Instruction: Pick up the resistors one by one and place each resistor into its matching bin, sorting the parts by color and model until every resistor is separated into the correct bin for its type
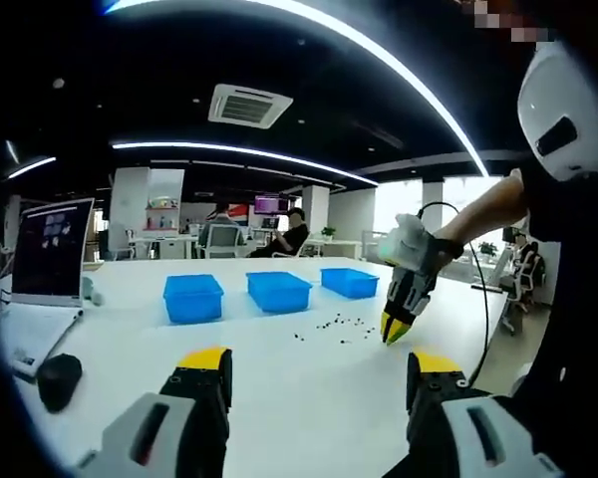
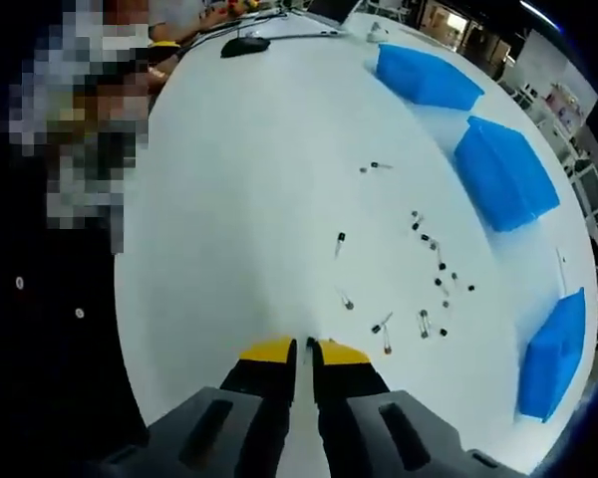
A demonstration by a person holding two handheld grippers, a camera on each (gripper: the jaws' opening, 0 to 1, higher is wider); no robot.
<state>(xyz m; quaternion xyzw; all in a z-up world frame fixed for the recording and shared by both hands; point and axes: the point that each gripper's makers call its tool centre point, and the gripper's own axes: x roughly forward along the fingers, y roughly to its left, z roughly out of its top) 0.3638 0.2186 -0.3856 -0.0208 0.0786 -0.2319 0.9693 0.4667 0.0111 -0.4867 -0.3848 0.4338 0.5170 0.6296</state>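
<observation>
The sorting looks barely begun. The resistors [image 2: 424,269] lie scattered on the white counter [image 2: 239,199], near the three blue bins [image 1: 278,291] (whose insides cannot be seen). The right gripper [image 2: 304,349] hovers just short of the nearest pieces, its fingers nearly closed; a tiny dark speck sits at the tips, too small to identify. The left gripper [image 1: 319,373] waits well back, fingers wide apart and empty.

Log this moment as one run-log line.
right gripper: shut, over table | left gripper: open | resistors: scattered | blue bins: three
</observation>
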